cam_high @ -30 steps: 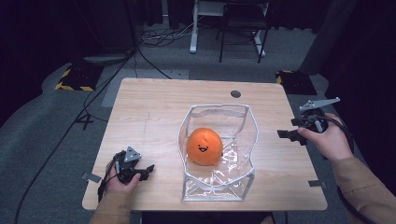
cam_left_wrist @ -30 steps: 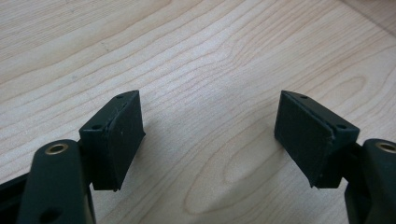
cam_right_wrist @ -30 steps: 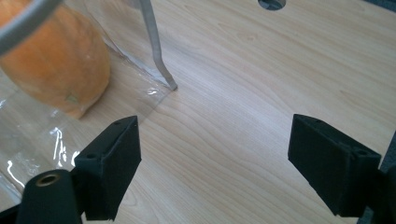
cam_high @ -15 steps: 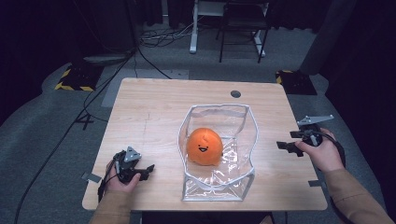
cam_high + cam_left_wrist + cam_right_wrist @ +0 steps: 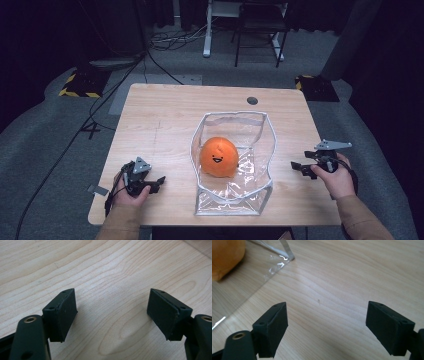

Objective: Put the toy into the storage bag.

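orange plush toy (image 5: pixel 218 156) in clear bag (image 5: pixel 260 152) | both grippers spread, empty

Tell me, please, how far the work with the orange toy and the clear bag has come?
Done: the round orange plush toy sits inside the open clear plastic bag. In hand: nothing; the left gripper and right gripper are open, apart from the bag, over the wooden table. Left, probably: closing or moving the bag.

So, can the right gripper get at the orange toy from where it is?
Probably not directly: the clear bag's side wall stands between the open right gripper and the orange toy; the bag's top looks open.
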`<state>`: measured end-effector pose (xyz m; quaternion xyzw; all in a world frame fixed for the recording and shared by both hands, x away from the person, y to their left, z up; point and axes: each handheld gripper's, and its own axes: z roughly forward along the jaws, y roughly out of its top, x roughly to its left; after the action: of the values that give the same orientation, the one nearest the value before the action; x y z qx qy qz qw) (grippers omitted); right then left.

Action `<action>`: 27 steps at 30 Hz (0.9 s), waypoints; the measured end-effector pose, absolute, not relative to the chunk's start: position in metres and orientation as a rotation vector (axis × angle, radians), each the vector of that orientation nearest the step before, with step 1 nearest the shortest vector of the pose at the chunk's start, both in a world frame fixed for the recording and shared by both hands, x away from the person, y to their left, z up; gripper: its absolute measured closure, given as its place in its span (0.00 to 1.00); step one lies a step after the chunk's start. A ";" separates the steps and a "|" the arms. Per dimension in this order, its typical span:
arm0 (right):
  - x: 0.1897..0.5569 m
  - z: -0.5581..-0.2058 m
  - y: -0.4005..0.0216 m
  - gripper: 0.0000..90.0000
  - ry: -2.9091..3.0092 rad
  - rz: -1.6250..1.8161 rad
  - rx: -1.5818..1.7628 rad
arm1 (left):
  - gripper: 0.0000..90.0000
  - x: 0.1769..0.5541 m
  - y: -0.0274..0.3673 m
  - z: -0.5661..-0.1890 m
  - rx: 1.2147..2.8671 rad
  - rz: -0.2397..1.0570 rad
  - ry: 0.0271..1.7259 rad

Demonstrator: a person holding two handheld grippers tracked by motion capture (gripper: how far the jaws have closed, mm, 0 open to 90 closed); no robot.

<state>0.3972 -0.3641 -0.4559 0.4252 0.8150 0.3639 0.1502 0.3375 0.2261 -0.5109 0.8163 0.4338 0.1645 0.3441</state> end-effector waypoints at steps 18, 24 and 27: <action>0.379 -0.503 -0.356 0.19 2.324 0.971 1.169 | 0.27 0.338 0.226 -0.511 2.121 0.428 1.127; 0.377 -0.508 -0.350 0.14 2.265 0.982 1.205 | 0.27 0.338 0.226 -0.511 2.121 0.428 1.127; 0.377 -0.508 -0.350 0.13 2.270 0.984 1.202 | 0.27 0.337 0.226 -0.511 2.121 0.428 1.128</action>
<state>0.3774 -0.3499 -0.5080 0.4287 0.8096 0.3509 0.1941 0.3375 0.2260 -0.5109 0.8163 0.4340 0.1646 0.3438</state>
